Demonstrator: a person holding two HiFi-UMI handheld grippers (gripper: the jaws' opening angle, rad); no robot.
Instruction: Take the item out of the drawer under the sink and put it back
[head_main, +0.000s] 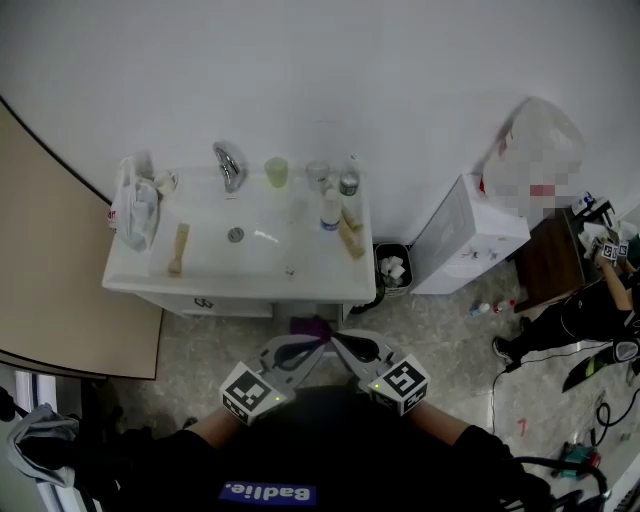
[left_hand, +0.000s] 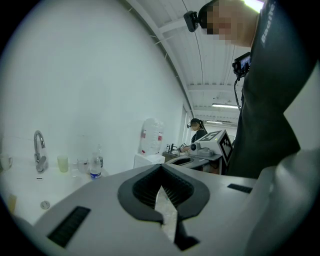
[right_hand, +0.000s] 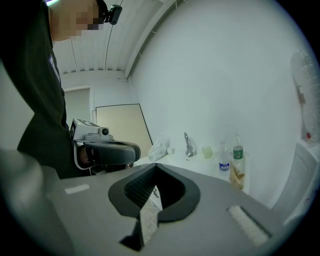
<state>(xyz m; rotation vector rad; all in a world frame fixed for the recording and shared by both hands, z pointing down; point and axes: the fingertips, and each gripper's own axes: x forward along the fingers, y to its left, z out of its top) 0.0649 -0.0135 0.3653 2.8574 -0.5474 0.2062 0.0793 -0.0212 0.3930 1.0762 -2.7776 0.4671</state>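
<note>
The white sink cabinet (head_main: 130, 281) stands against the wall in the head view. Its drawer front (head_main: 205, 302) under the basin looks closed. A small purple thing (head_main: 311, 325) shows just below the cabinet's front edge; what it is I cannot tell. My left gripper (head_main: 318, 343) and right gripper (head_main: 337, 337) are held side by side just short of it, tips almost meeting. In the left gripper view the left gripper (left_hand: 161, 166) has its jaws together with nothing between them. The right gripper (right_hand: 156, 165) is likewise shut and empty.
On the sink top are a faucet (head_main: 229, 165), a green cup (head_main: 276, 171), a water bottle (head_main: 330, 210) and a plastic bag (head_main: 135, 205). A small bin (head_main: 392, 267) and a white box (head_main: 470, 235) stand to the right. A person (head_main: 600, 320) crouches at far right.
</note>
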